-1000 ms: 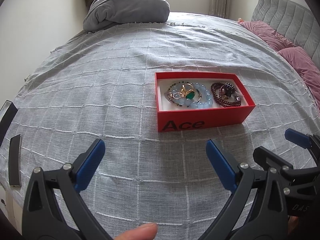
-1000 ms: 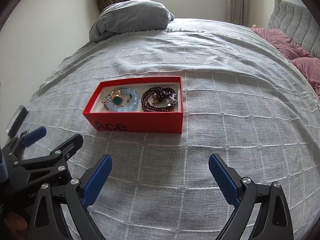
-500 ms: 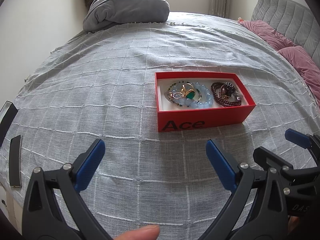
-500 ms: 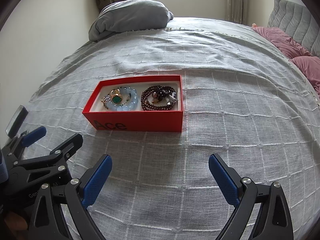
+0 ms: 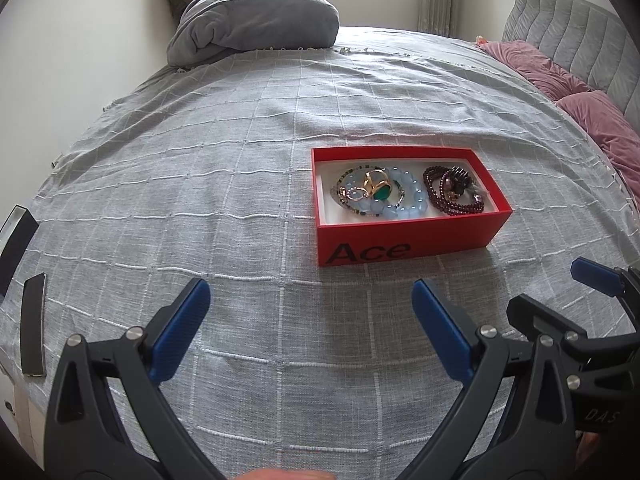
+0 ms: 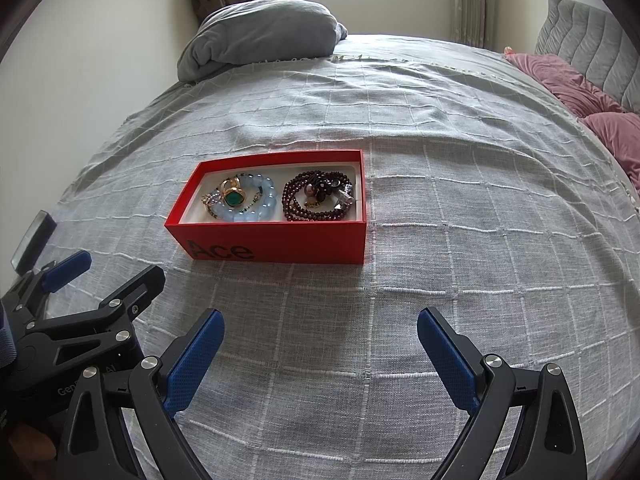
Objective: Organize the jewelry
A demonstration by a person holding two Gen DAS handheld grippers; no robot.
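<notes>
Both jaws are wide open and hold nothing. Nothing looks moved since the earlier pictures. The left gripper (image 5: pixel 308 328) and the right gripper (image 6: pixel 320 356) hang side by side over the near edge of the gray bedspread (image 5: pixel 200 200), apart from it. Past them, near the middle, sits the red box (image 6: pixel 280 246). Inside lie blue beads (image 6: pixel 264 204), a green ring (image 6: pixel 233 198) and dark red beads (image 6: pixel 296 208).
</notes>
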